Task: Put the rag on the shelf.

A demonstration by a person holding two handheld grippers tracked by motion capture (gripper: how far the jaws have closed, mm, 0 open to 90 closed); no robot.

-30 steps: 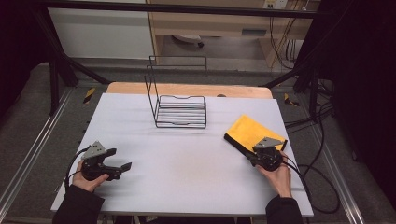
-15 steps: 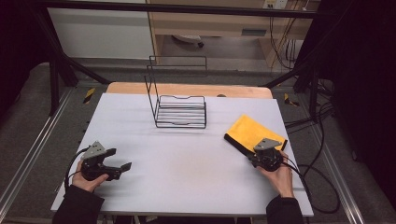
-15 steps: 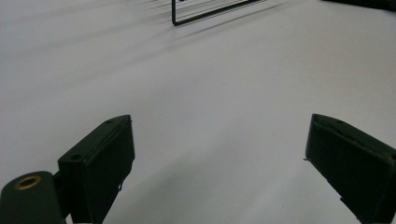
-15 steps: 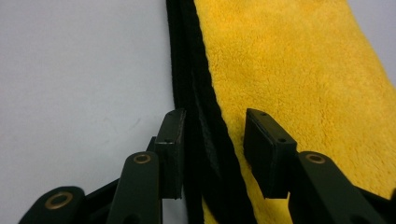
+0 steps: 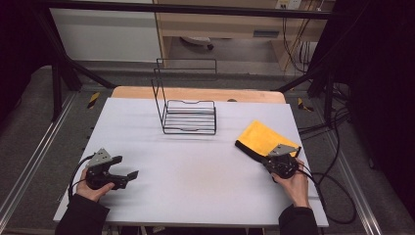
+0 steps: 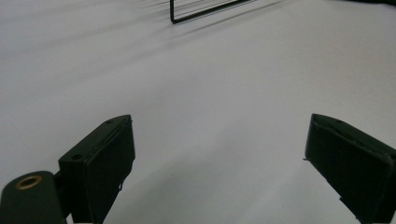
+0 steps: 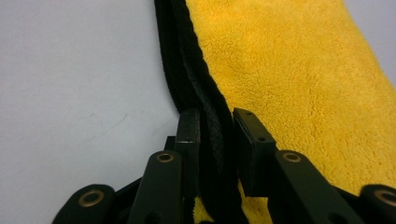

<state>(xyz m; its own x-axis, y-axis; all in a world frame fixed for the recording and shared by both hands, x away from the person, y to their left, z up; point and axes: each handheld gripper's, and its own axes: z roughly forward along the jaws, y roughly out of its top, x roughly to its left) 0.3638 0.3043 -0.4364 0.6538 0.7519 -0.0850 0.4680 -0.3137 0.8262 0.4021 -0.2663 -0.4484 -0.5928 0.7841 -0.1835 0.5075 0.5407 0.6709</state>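
A folded yellow cloth [image 5: 264,134] with a black hem lies on the white table [image 5: 195,161] at the right. My right gripper [image 5: 266,155] rests at the cloth's near corner. In the right gripper view its jaws have just been closing and now pinch the black hem [image 7: 215,126] of the yellow cloth [image 7: 289,70], which fills the gap in the right gripper [image 7: 217,116]. My left gripper [image 5: 131,176] lies on the table at the near left, pointing right. Nothing but bare table sits between the wide-apart jaws of the left gripper [image 6: 219,140].
A black wire rack [image 5: 190,117] with a tall back frame stands at the table's far middle; its front edge [image 6: 205,9] appears far ahead in the left gripper view. Cables trail from both grippers. A wooden strip [image 5: 195,93] runs behind the table.
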